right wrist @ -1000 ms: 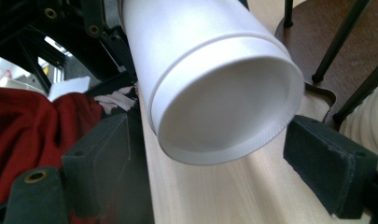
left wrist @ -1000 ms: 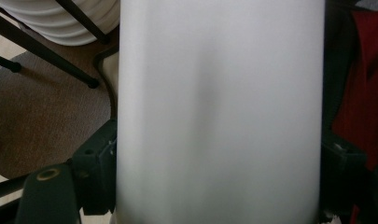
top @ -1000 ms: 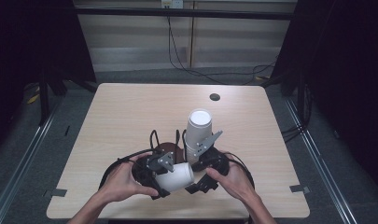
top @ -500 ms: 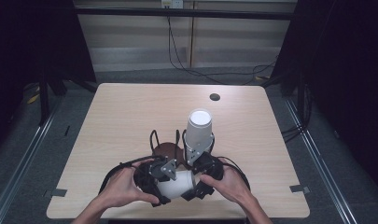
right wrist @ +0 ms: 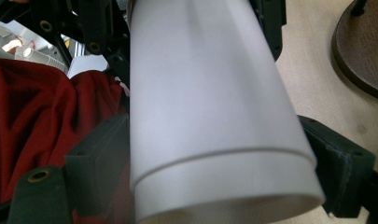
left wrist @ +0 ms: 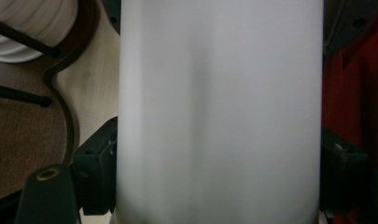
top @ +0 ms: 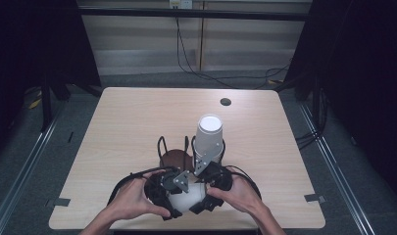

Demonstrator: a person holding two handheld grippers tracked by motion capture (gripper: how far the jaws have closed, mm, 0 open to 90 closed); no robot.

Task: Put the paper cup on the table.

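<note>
Cups, white paper ones: a nested pair [top: 186, 198] lies on its side near the table's [top: 137, 122] front edge, between my two grippers. My left gripper [top: 162, 192] has its jaws closed on the pair's body, and my right gripper [top: 211, 183] clamps it from the other side, at the rim end. Behind stands a brown wire-post holder [top: 174, 157], its right slot holding an upside-down cup stack [top: 208, 139], its left slot bare.

Cup pair [top: 186, 196] and both tongs, nearer table edge.
</note>
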